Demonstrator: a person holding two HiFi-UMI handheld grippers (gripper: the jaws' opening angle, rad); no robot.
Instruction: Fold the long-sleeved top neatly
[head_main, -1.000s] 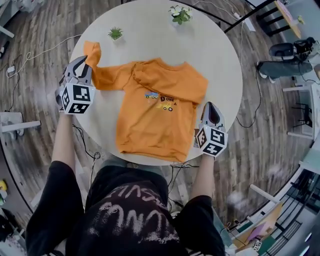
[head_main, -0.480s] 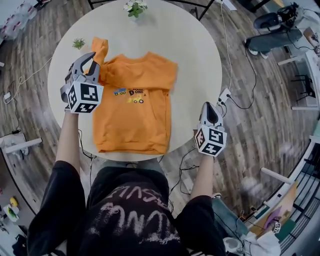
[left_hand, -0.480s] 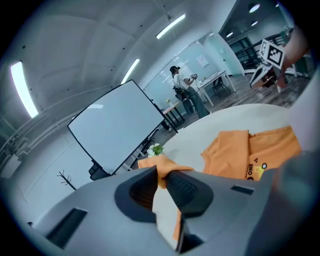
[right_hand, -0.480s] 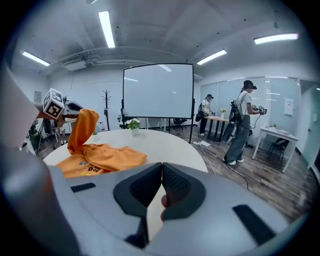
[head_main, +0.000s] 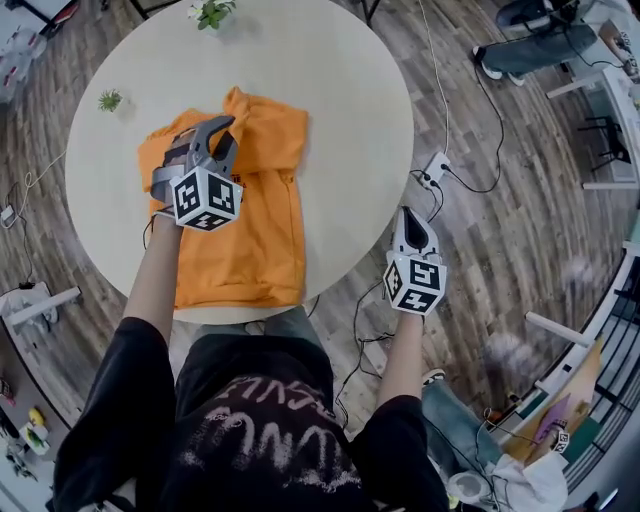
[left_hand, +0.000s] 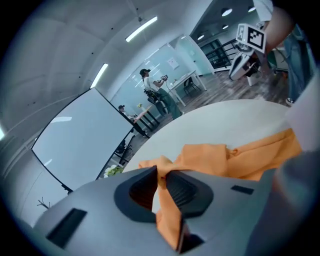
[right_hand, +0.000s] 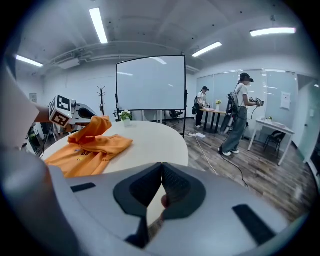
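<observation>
The orange long-sleeved top (head_main: 240, 240) lies on the round white table (head_main: 340, 90), folded into a narrow strip. My left gripper (head_main: 222, 128) hovers over its upper part, shut on a fold of the orange sleeve (left_hand: 167, 210) that rises between the pads and hangs down from them. The rest of the top (left_hand: 240, 160) trails off behind the left gripper (left_hand: 161, 172). My right gripper (head_main: 408, 215) is off the table's right edge, over the floor, shut with nothing in it. In the right gripper view the gripper (right_hand: 161, 167) has its pads touching, with the top (right_hand: 90, 145) far to the left.
Two small potted plants (head_main: 110, 100) (head_main: 212, 12) stand at the table's far left side. A power strip with cables (head_main: 435, 168) lies on the wooden floor right of the table. A whiteboard (right_hand: 150, 90) and people (right_hand: 240, 115) are in the background.
My left gripper has carried the sleeve from the table's left side rightward over the body of the top. The right gripper has drawn away from the top, off the table edge.
</observation>
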